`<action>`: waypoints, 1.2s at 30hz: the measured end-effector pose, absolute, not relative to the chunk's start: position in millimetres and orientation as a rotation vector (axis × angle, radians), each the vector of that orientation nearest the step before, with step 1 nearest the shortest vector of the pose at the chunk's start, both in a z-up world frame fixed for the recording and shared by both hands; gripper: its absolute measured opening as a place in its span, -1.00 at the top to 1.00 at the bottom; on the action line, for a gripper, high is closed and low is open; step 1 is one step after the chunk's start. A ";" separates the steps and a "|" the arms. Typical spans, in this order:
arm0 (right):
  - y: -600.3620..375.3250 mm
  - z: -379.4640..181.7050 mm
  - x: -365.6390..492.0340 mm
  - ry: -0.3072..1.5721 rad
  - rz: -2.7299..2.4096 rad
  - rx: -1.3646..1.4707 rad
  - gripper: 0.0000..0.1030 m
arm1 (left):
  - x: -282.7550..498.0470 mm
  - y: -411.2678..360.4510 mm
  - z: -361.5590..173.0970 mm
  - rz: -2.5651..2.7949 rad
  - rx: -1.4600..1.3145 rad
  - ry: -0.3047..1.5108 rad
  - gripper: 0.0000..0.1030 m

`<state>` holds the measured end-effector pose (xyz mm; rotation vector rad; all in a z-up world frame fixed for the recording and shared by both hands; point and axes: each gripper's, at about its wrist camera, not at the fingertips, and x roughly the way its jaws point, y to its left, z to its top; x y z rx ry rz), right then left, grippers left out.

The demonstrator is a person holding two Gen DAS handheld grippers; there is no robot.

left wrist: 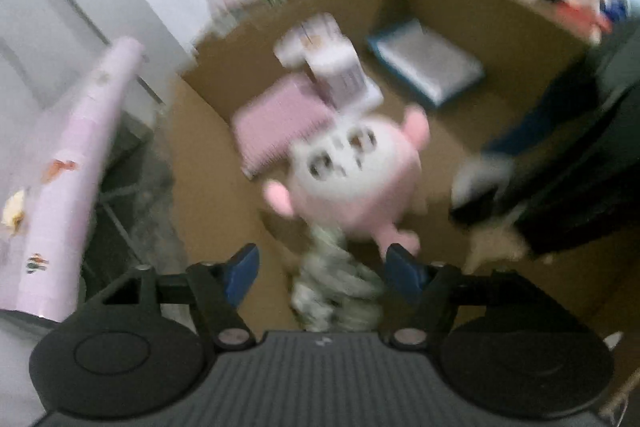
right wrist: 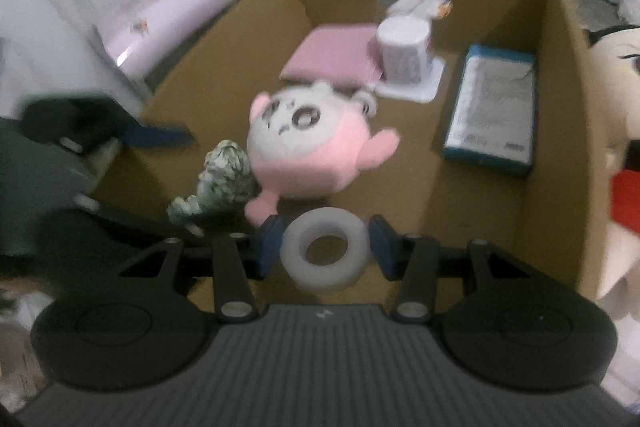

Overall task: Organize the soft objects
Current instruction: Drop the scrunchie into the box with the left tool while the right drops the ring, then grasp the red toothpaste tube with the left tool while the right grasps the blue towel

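Observation:
A round pink and white plush lies in an open cardboard box, blurred in the left wrist view. Beside it sits a crumpled grey-green patterned cloth. My left gripper hovers over both with its blue pads wide apart, and the plush's pink foot is close to the right pad. Whether that pad touches the foot I cannot tell. My right gripper is shut on a white soft ring, held above the box's near side.
Further back in the box lie a pink pad, a white cylinder on a white card, and a blue-edged packet. A lilac padded board leans left of the box. A large doll stands outside the right wall.

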<state>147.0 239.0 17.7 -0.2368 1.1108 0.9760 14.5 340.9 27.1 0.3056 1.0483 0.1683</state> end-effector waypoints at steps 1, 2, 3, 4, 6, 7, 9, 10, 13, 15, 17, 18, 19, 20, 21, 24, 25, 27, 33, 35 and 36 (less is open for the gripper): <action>242.3 12.4 150.4 1.142 0.978 -0.241 0.09 | 6.5 340.8 36.1 0.184 0.295 1.007 -0.40; 244.4 10.2 151.6 1.158 0.963 -0.245 0.09 | -0.1 340.5 43.0 0.190 0.284 0.982 -0.40; 247.8 8.8 151.9 1.152 0.951 -0.262 0.09 | -7.1 339.3 49.5 0.190 0.270 0.963 -0.40; 252.0 6.9 152.8 1.150 0.943 -0.283 0.06 | -13.6 338.0 55.0 0.186 0.259 0.948 -0.40; 255.7 5.2 153.6 1.159 0.930 -0.301 0.04 | -23.0 332.9 62.6 0.180 0.250 0.935 -0.40; 255.9 4.7 153.8 1.161 0.931 -0.299 -0.05 | -27.2 330.1 66.0 0.177 0.251 0.929 -0.40; 256.1 5.2 152.4 1.157 0.940 -0.310 -0.27 | -30.2 325.8 70.6 0.174 0.258 0.920 -0.40; 256.1 5.5 151.5 1.154 0.948 -0.320 -0.44 | -32.2 322.9 74.7 0.177 0.260 0.909 -0.40; 252.6 7.2 149.7 1.133 0.944 -0.337 -0.55 | -32.0 315.8 87.0 0.190 0.246 0.876 -0.40; 244.2 14.5 149.2 1.109 0.940 -0.317 -0.55 | -33.0 311.7 97.3 0.193 0.225 0.860 -0.40; 226.5 30.1 148.2 1.071 0.952 -0.263 -0.52 | -34.3 305.9 107.8 0.186 0.208 0.849 -0.40; 213.6 39.6 148.1 1.057 0.993 -0.204 -0.53 | -35.3 301.8 113.3 0.182 0.202 0.841 -0.40; 201.5 48.1 147.4 1.044 1.030 -0.150 -0.53 | -35.7 295.8 119.5 0.175 0.200 0.833 -0.41; 186.0 58.2 146.1 1.023 1.040 -0.100 -0.57 | -36.1 290.8 123.4 0.168 0.201 0.825 -0.42; 170.2 68.4 144.8 0.990 1.010 -0.077 -0.59 | -35.9 283.1 129.6 0.159 0.207 0.811 -0.42; 114.5 94.9 147.6 0.889 1.005 0.035 -0.59 | -29.9 258.5 142.9 0.129 0.236 0.771 -0.42; 93.4 102.0 150.4 0.863 0.993 0.081 -0.59 | -27.4 250.5 146.6 0.117 0.241 0.756 -0.42; 42.9 112.0 158.6 0.798 0.937 0.162 -0.59 | -20.0 231.8 153.2 0.078 0.240 0.725 -0.41; -109.2 91.9 169.5 0.593 0.498 0.265 -0.55 | 24.1 168.5 141.8 -0.086 0.166 0.738 -0.39; -148.9 72.6 175.0 0.591 0.392 0.326 -0.53 | 49.8 142.4 130.6 -0.146 0.123 0.744 -0.39; -166.9 62.3 180.0 0.599 0.358 0.360 -0.53 | 66.3 126.7 123.4 -0.178 0.107 0.753 -0.39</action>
